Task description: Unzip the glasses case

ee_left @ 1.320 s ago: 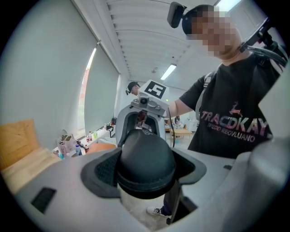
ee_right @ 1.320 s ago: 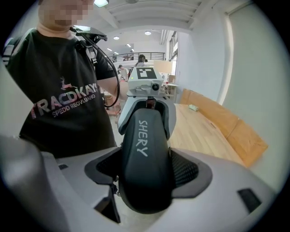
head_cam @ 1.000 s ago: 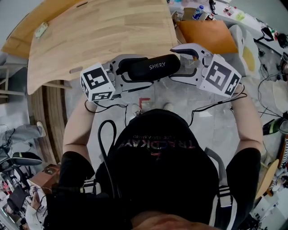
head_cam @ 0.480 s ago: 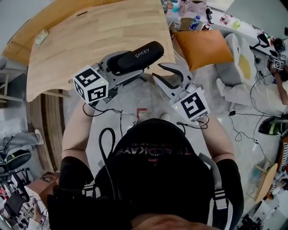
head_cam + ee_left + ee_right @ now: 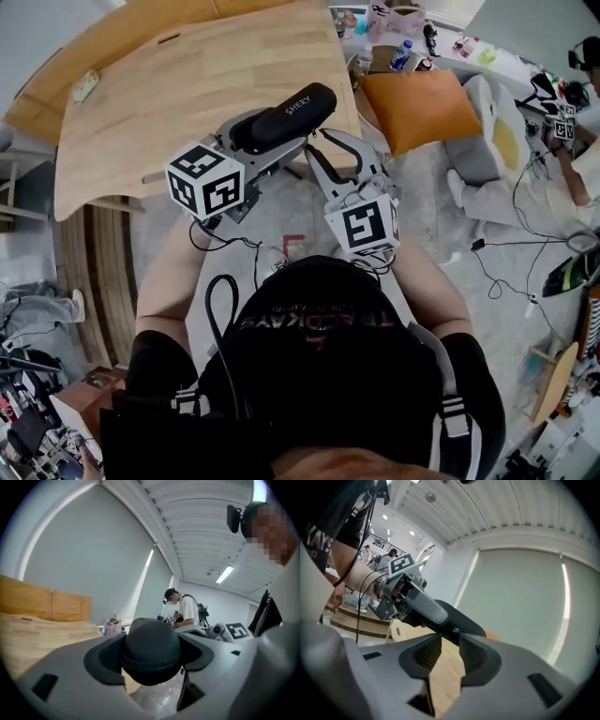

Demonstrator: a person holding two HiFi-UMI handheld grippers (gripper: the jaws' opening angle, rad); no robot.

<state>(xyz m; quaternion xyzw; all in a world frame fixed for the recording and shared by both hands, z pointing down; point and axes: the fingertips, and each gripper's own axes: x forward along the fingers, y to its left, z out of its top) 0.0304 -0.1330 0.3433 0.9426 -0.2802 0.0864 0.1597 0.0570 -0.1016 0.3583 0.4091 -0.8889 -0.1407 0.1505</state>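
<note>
Pale wooden desk [image 5: 187, 84] fills the background, with grey floor [image 5: 300, 211] nearer me. My left claw [image 5: 150, 654] is clamped around the black glasses case [image 5: 286, 112], holding it in the air over the desk's near edge. My right claw [image 5: 447, 641] is narrow and closing. Desk wood shows through the gap between its pads, and the case's end sits right at their tips.
</note>
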